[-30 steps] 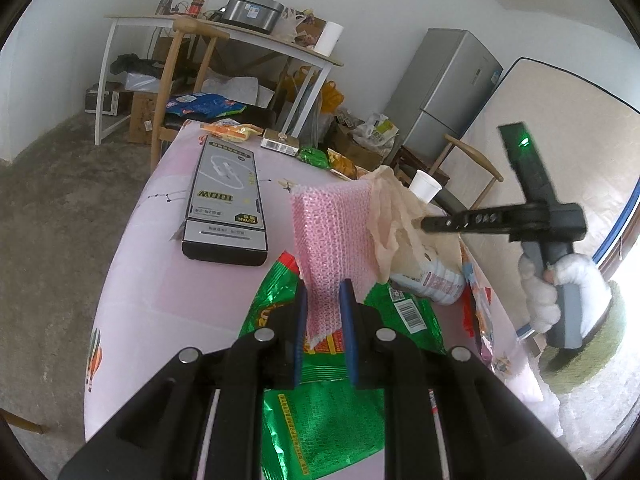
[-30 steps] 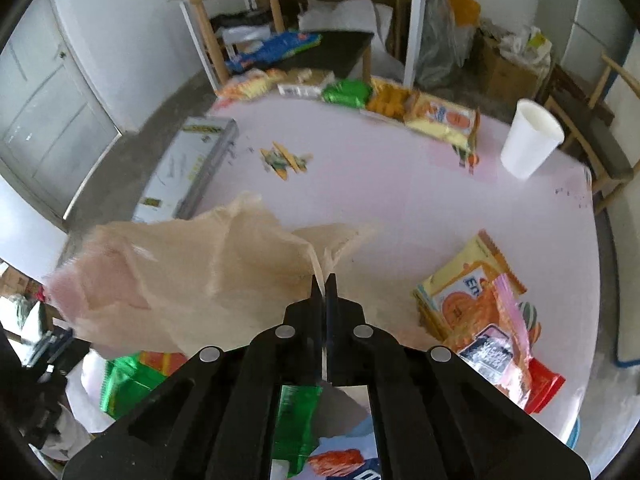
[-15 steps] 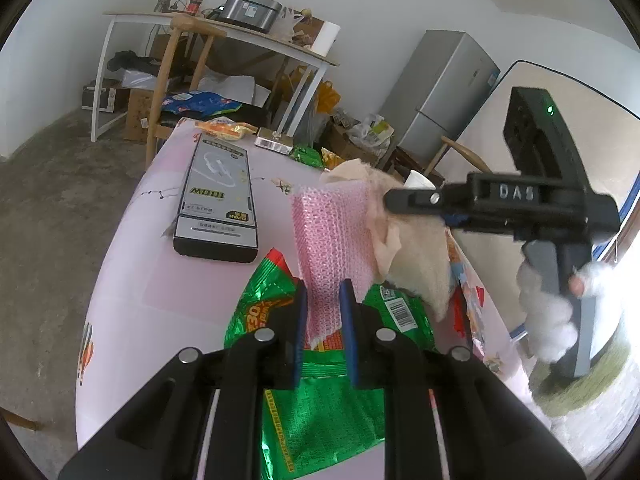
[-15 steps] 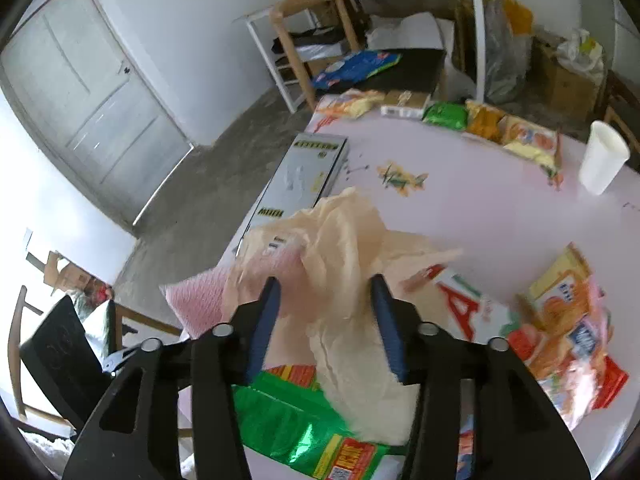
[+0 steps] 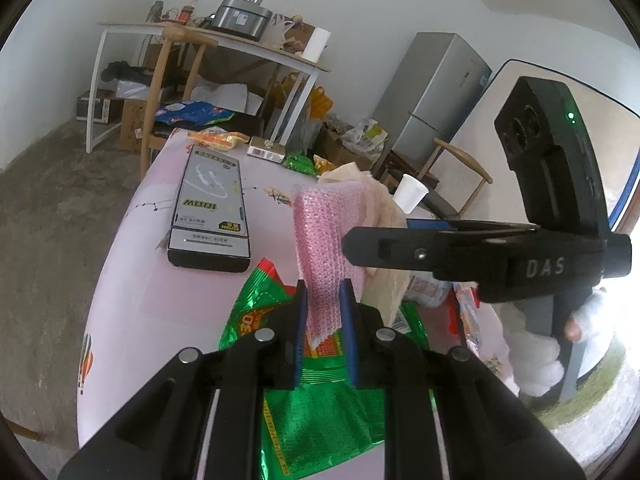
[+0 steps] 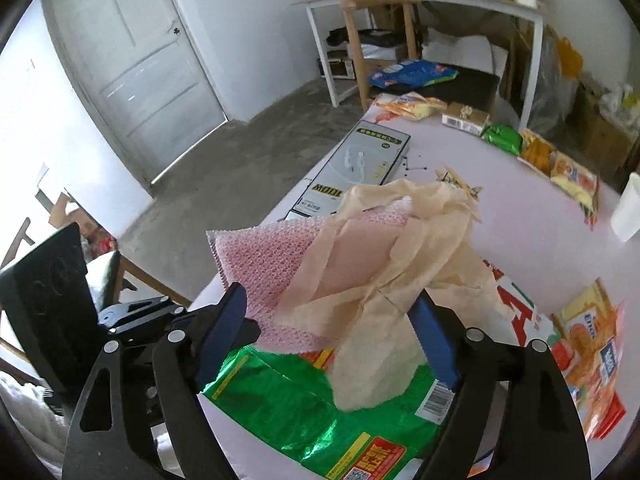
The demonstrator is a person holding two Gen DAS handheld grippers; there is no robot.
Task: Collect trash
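Pink bubble wrap (image 5: 326, 236), dimpled and translucent, stands upright pinched between the blue pads of the left hand-held gripper (image 5: 323, 312). Crumpled beige tissue paper (image 6: 400, 280) drapes against the wrap, sitting between the widely spread fingers of the right hand-held gripper (image 6: 332, 344), which close on nothing. Beneath both, a shiny green foil snack bag (image 6: 304, 408) lies flat on the pale pink tabletop (image 5: 132, 264), near a long flat printed box (image 5: 210, 208).

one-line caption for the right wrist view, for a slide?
Open right hand-held gripper straddles beige tissue draped over pink bubble wrap, above a green wrapper.
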